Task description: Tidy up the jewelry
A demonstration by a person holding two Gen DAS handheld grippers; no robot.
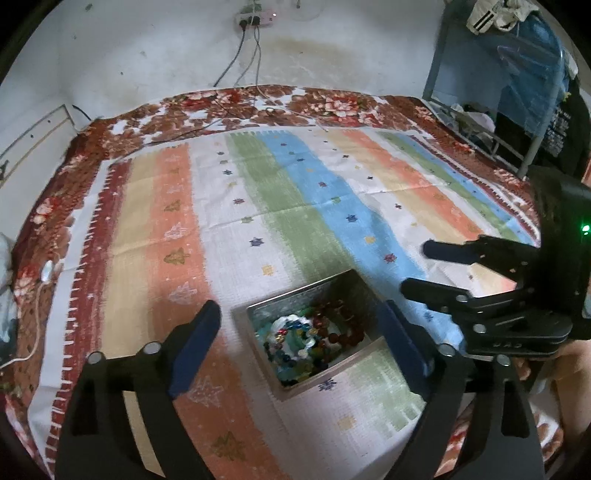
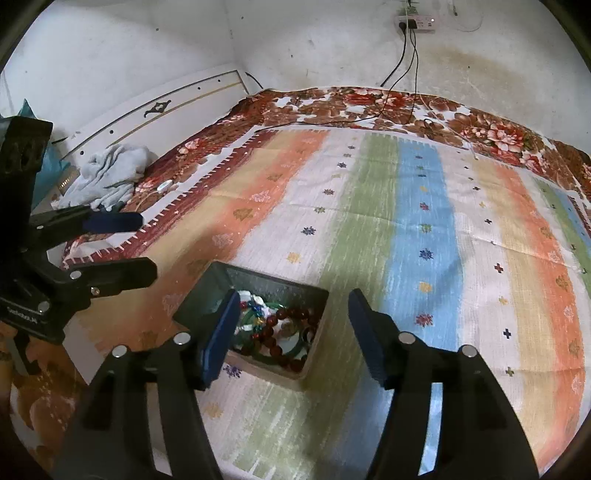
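Observation:
A small square metal box (image 1: 334,363) stands on the striped cloth, filled with jewelry: a dark red bead bracelet (image 1: 345,326) and a tangle of white, blue and multicoloured beads (image 1: 291,332). My left gripper (image 1: 299,343) is open, its blue pads wide apart on either side of the box, touching nothing. In the right wrist view the same box (image 2: 258,282) holds the red beads (image 2: 273,330) and a green bangle (image 2: 291,352). My right gripper (image 2: 293,332) is open above it, nothing between its pads. Each gripper shows in the other's view: right (image 1: 415,268), left (image 2: 147,246).
A striped cloth (image 1: 258,206) covers a floral blanket (image 1: 229,107) on a bed. Cables (image 2: 384,107) run from a wall socket strip (image 2: 415,22) onto the blanket. A grey cloth heap (image 2: 107,173) lies at the headboard side. A metal bed frame (image 1: 532,155) stands far right.

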